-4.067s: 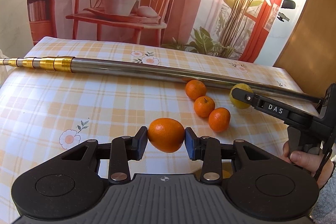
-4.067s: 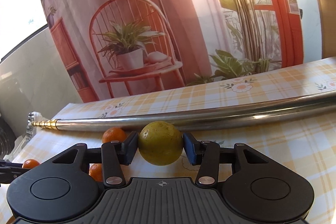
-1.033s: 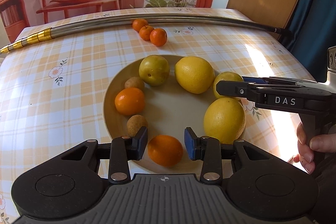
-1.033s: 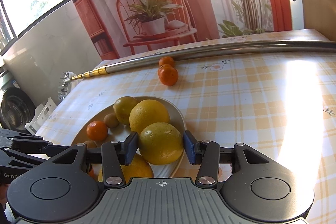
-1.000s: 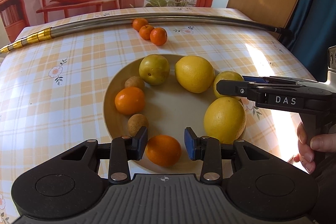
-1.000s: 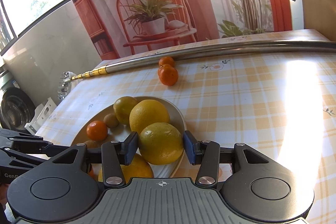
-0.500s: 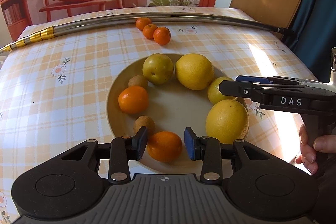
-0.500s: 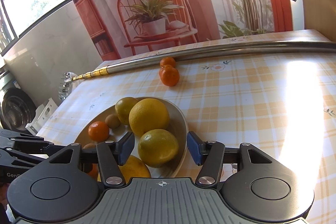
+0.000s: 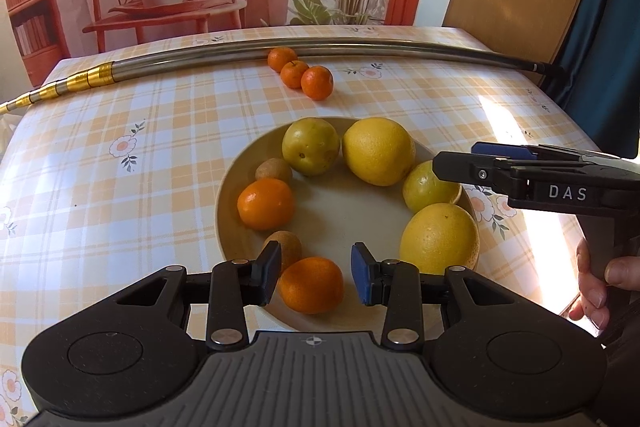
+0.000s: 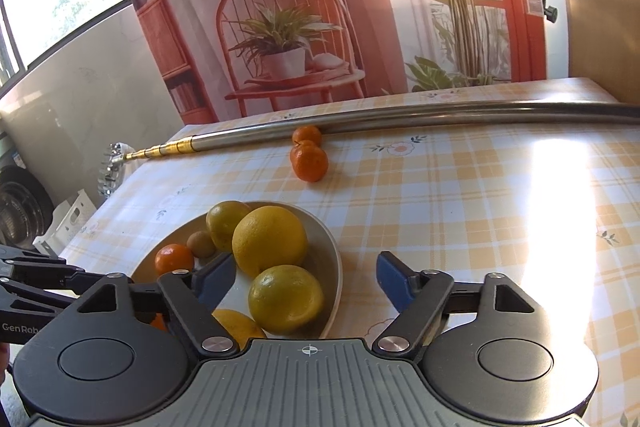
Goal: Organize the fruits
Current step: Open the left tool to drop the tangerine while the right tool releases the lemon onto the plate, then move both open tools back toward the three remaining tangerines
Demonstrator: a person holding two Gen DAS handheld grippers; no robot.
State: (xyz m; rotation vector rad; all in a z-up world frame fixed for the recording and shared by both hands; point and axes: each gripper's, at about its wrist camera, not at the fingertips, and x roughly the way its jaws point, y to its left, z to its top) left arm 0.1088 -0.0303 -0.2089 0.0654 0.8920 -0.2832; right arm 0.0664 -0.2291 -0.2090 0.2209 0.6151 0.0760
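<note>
Nearest, the left gripper (image 9: 313, 273) has its jaws released, spread to either side of an orange (image 9: 311, 285) that sits free on the near edge of a plate (image 9: 226, 203). Just beyond, the right gripper (image 10: 306, 281) is also open wide, above a yellow-green citrus (image 10: 285, 298) resting at the plate's right edge. Both fruits look set down to complete a ring around the rim, with the plate's centre bare. The plate holds eight fruits: two oranges, two small brown ones, four yellow or greenish ones. Farther off on the checked bench (image 9: 160, 131), three mandarins (image 9: 301, 73) lie in a touching row, not yet collected, the farthest beside a long metal pole (image 9: 200, 55).
</note>
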